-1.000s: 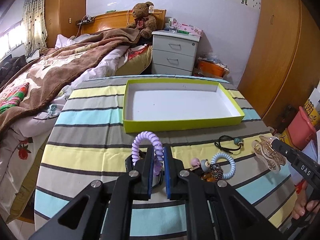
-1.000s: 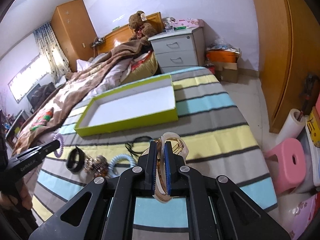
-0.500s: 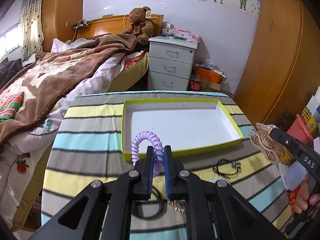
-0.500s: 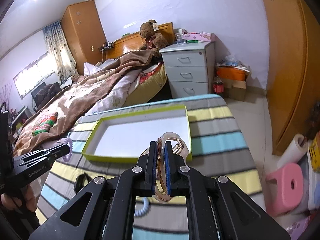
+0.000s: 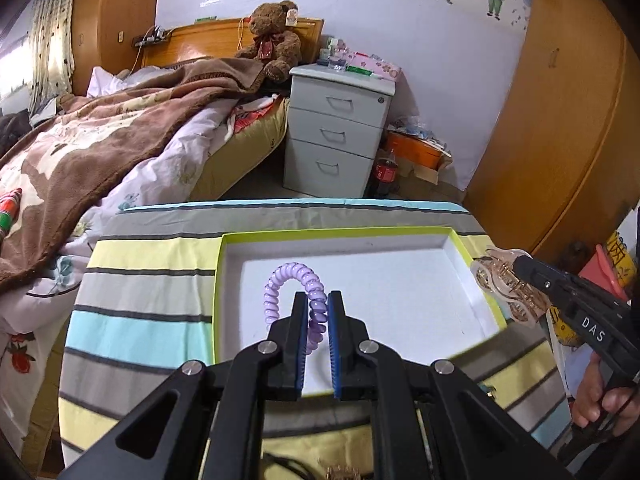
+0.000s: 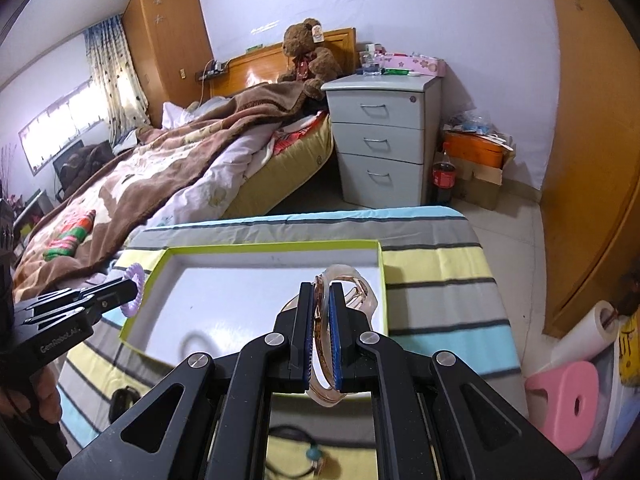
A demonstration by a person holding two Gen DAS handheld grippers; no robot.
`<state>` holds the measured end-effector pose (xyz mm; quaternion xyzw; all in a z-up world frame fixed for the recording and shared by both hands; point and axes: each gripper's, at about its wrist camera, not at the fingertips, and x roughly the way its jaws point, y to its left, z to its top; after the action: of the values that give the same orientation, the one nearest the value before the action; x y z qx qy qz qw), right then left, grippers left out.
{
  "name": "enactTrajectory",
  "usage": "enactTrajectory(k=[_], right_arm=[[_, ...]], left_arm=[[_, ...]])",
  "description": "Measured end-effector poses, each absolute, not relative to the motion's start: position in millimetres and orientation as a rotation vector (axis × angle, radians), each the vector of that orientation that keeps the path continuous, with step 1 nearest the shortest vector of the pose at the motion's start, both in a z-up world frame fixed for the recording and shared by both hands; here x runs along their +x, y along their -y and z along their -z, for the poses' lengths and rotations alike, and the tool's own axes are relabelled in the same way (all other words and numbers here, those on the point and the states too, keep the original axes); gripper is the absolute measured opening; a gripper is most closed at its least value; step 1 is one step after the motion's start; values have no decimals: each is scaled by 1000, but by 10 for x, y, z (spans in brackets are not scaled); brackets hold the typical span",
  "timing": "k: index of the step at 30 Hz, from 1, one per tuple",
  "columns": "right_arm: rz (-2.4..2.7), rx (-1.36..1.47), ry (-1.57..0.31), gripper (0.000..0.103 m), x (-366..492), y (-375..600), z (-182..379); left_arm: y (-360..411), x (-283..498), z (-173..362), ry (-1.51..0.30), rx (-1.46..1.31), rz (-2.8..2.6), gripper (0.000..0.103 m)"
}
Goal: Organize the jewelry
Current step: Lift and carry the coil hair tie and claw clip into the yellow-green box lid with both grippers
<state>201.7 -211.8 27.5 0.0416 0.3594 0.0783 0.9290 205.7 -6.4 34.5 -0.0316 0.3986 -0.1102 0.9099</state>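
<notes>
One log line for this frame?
left gripper: shut on purple hair tie | right gripper: shut on hair claw | both above tray | tray holds nothing

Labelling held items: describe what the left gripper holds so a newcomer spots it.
On the striped table stands a shallow lime-green tray. Above its white floor the left gripper pinches a lilac spiral coil hair tie, unlike the rose-gold claw clip opposite.

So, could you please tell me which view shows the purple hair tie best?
The left wrist view: the hair tie arches up, large and centred, pinched in the left tongs over the box. The right wrist view shows only a small part of it at the far left.
</notes>
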Motion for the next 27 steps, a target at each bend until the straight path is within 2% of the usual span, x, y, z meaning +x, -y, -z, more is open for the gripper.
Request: enactTrajectory(k=[15, 27], right_arm=[[-152, 4, -819, 7, 2502, 1961, 9], [-159, -9, -814, 7, 2590, 1948, 57]], left_arm=[[85, 2598, 6, -906, -77, 197, 10], [95, 2693, 179, -950, -80, 187, 10]])
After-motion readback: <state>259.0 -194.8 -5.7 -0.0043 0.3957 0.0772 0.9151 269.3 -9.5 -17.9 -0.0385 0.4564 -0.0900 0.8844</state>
